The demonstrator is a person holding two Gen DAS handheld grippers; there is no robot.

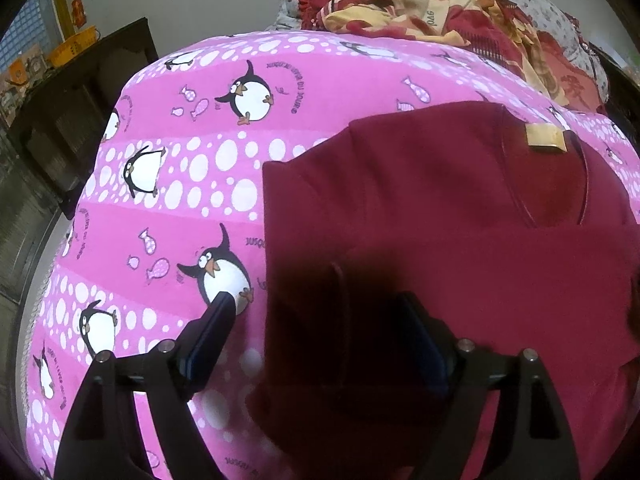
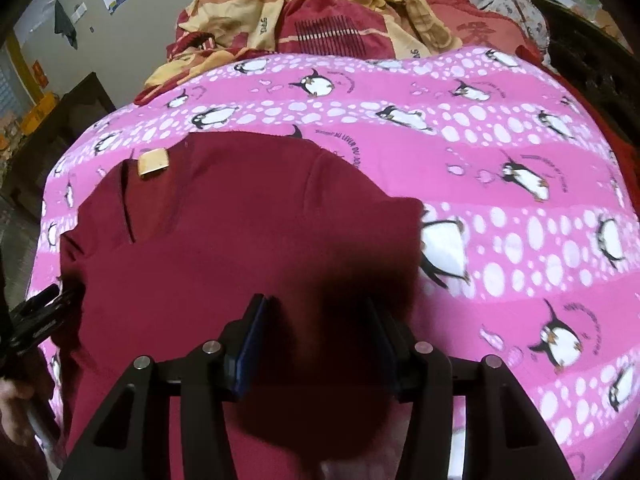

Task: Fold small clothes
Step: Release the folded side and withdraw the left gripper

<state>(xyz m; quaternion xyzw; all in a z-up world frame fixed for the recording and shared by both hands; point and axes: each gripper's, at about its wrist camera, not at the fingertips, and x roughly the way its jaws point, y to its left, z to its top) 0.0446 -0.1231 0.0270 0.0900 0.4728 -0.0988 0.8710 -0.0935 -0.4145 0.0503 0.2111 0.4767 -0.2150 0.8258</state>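
Observation:
A maroon small shirt [image 1: 460, 220] [image 2: 224, 232] lies flat on the pink penguin sheet [image 1: 180, 200] [image 2: 520, 184], with its neckline and tan label [image 1: 544, 140] [image 2: 152, 162] toward the far side. My left gripper [image 1: 316, 308] is open and straddles the shirt's left edge, one finger over the sheet and the other over the cloth. My right gripper [image 2: 318, 306] stands open low over the shirt's right part. Dark, blurred cloth sits in the gap, and neither pad visibly presses on it. The left gripper's tips [image 2: 44, 312] also show at the shirt's left edge in the right wrist view.
A heap of red and cream bedding [image 1: 440, 4] [image 2: 340, 16] is piled at the far end of the bed. Dark wooden furniture [image 1: 72, 92] stands off the bed's left side. A hand [image 2: 12, 396] shows at the lower left edge.

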